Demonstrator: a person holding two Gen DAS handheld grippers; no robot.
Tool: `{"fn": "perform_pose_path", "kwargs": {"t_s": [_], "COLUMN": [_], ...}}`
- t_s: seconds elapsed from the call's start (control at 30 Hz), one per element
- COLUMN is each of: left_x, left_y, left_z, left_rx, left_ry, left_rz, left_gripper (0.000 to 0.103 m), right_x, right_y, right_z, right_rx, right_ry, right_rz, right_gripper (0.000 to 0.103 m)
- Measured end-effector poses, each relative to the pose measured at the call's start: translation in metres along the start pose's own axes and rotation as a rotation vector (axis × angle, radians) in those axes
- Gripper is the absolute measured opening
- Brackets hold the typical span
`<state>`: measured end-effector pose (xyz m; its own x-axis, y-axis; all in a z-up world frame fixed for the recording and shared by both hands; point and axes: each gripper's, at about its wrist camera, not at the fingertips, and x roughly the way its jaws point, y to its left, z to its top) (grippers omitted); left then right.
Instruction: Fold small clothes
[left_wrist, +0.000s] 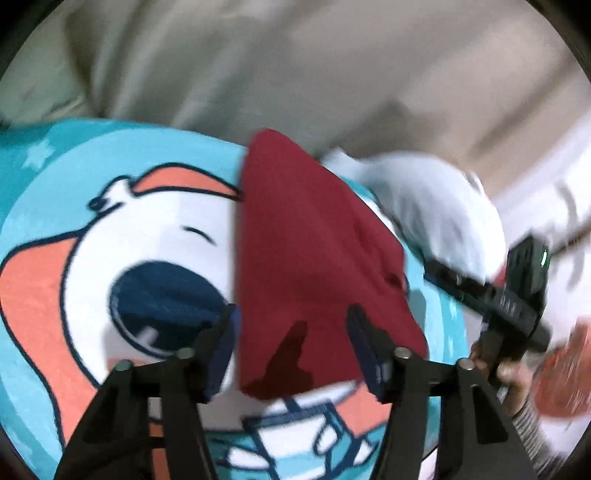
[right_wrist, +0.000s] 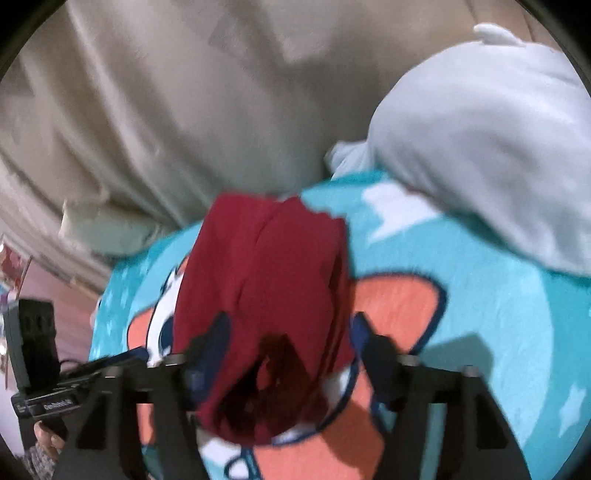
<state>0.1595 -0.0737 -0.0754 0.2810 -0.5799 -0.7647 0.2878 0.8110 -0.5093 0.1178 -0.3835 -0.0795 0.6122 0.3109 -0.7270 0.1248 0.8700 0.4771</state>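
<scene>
A small dark red garment (left_wrist: 314, 251) lies folded into a narrow strip on a round turquoise cartoon-bear cushion (left_wrist: 122, 229). It also shows in the right wrist view (right_wrist: 273, 280), bunched with an open pocket at its near end. My left gripper (left_wrist: 291, 347) is open, its fingers spread on either side of the garment's near end. My right gripper (right_wrist: 288, 350) is open too, its fingers either side of the same garment; the cloth lies between them, not pinched. The right gripper body (left_wrist: 517, 295) shows at the right of the left wrist view.
A pale blue-white plush toy (right_wrist: 480, 155) rests on the cushion's (right_wrist: 498, 302) far right edge. Beige bedding (right_wrist: 184, 110) lies behind. A patterned orange object (left_wrist: 565, 373) sits at the far right. The left gripper body (right_wrist: 48, 369) is at the left edge.
</scene>
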Motion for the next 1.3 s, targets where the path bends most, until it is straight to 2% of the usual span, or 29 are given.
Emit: {"fn": "perform_pose_path", "kwargs": {"t_s": [0.07,0.1,0.23,0.3,0.37,0.4,0.43,0.5,0.6,0.67,0.7,0.73,0.8,0.83,0.87,0.9,0.97,1.0,1.03,1.1,1.17,1.2,1.23,1.3], "left_x": [0.02,0.034,0.093,0.109,0.116,0.112,0.104,0.084,0.057,0.053,0.056,0.065,0.08,0.083,0.081,0.074,0.059,0.054,0.051,0.052,0.06,0.062,0.058,0.049], "left_y": [0.018,0.027,0.029,0.022,0.014,0.011,0.005,-0.007,-0.028,-0.039,-0.04,-0.038,-0.03,-0.026,-0.025,-0.024,-0.023,-0.023,-0.023,-0.017,-0.011,-0.008,-0.003,-0.006], "left_z": [0.019,0.026,0.037,0.033,0.03,0.03,0.031,0.033,0.04,0.045,0.046,0.045,0.042,0.038,0.033,0.029,0.019,0.013,0.007,-0.007,-0.021,-0.027,-0.033,-0.039], "left_rx": [-0.065,-0.091,-0.102,-0.105,-0.098,-0.099,-0.087,-0.045,0.038,0.088,0.096,0.095,0.083,0.073,0.049,0.034,0.012,0.004,-0.004,-0.022,-0.044,-0.063,-0.078,-0.078], "left_ry": [0.027,0.059,0.2,0.224,0.211,0.203,0.188,0.162,0.105,0.069,0.066,0.075,0.107,0.114,0.102,0.087,0.041,0.024,0.016,0.021,0.046,0.051,0.046,0.018], "left_rz": [-0.061,-0.082,-0.222,-0.26,-0.219,-0.212,-0.212,-0.208,-0.17,-0.084,-0.025,0.055,0.136,0.138,0.116,0.106,0.111,0.112,0.11,0.111,0.135,0.132,0.126,0.134], "left_gripper": [0.071,0.071,0.075,0.085,0.084,0.076,0.072,0.063,0.063,0.066,0.071,0.071,0.07,0.07,0.07,0.07,0.07,0.07,0.07,0.07,0.07,0.07,0.07,0.07], "right_x": [0.022,0.036,0.074,0.087,0.096,0.097,0.095,0.082,0.061,0.054,0.055,0.06,0.078,0.084,0.084,0.072,0.046,0.024,0.008,-0.017,-0.02,-0.012,-0.005,0.013], "right_y": [-0.007,-0.012,-0.025,-0.026,-0.02,-0.018,-0.016,-0.007,0.015,0.028,0.031,0.03,0.018,0.011,0.004,-0.002,-0.001,0.006,0.013,0.026,0.035,0.039,0.04,0.03], "right_z": [0.009,0.012,0.017,0.017,0.017,0.018,0.018,0.023,0.03,0.035,0.037,0.037,0.034,0.031,0.029,0.026,0.026,0.027,0.026,0.019,0.007,-0.003,-0.012,-0.032], "right_rx": [0.023,0.046,0.134,0.153,0.131,0.13,0.137,0.123,0.069,0.018,-0.004,-0.008,-0.007,0.0,0.018,0.056,0.062,0.041,0.03,0.033,0.053,0.066,0.071,0.068], "right_ry": [0.047,0.074,0.117,0.139,0.165,0.178,0.185,0.171,0.127,0.09,0.075,0.074,0.104,0.128,0.134,0.106,0.05,0.003,-0.025,-0.046,-0.009,0.039,0.074,0.133], "right_rz": [0.014,-0.001,0.039,0.084,0.09,0.093,0.108,0.14,0.192,0.195,0.177,0.152,0.027,-0.034,-0.055,-0.025,-0.031,-0.029,0.0,0.121,0.232,0.283,0.298,0.232], "right_gripper": [0.077,0.077,0.077,0.075,0.06,0.048,0.033,0.028,0.027,0.027,0.029,0.037,0.046,0.048,0.048,0.048,0.047,0.042,0.034,0.027,0.025,0.023,0.023,0.023]}}
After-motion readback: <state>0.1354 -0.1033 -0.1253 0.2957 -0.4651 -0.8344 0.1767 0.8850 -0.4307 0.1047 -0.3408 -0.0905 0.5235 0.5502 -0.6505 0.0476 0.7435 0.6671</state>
